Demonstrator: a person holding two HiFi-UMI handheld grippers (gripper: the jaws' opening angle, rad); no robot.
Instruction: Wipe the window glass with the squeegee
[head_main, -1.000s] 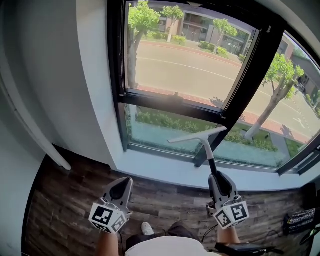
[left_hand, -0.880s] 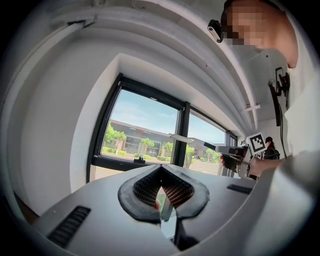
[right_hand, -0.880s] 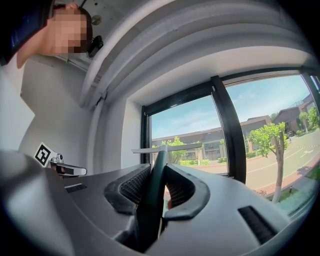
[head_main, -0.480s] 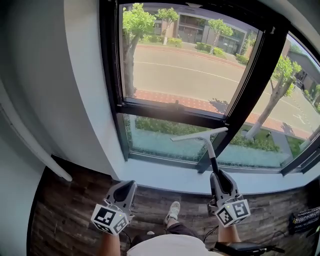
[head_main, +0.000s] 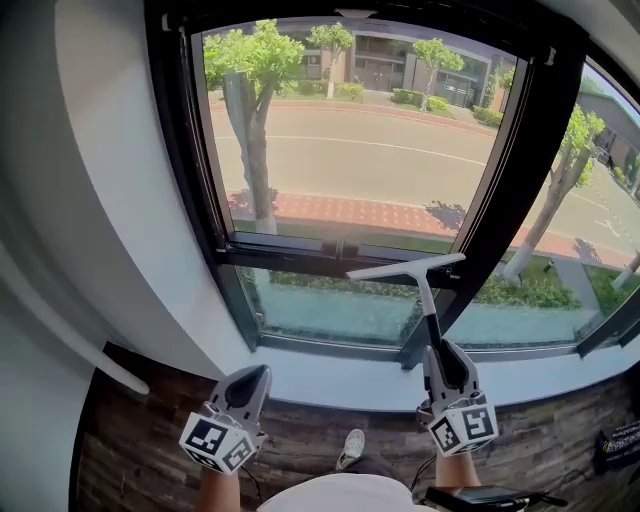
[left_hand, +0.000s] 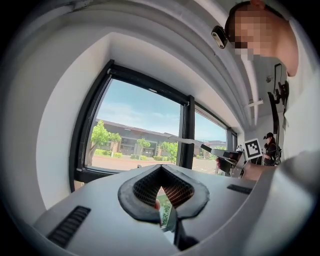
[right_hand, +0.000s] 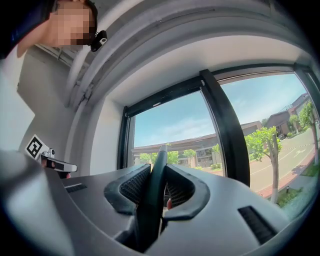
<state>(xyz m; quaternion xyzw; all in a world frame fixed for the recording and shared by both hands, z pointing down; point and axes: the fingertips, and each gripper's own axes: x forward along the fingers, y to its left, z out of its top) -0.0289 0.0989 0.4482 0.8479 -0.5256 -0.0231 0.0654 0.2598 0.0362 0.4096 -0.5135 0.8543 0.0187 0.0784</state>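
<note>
Black-handled squeegee (head_main: 424, 295) is clamped in your right gripper (head_main: 441, 352), near the window glass (head_main: 350, 150); your left gripper (head_main: 254, 374) is closed, empty.

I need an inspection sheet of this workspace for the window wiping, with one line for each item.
Surface: window glass, upper and lower panes in black frames; white sill below.
Job's things: squeegee, blade up near the black crossbar; contact with the glass cannot be told.
Clutter: dark item at the floor's right edge, too small to identify.
Tools: right tool shut on the squeegee handle; left tool shut, empty.
Cables: thin dark lead under the right tool.
Surroundings: white wall at left, wooden floor, street and trees outside.
</note>
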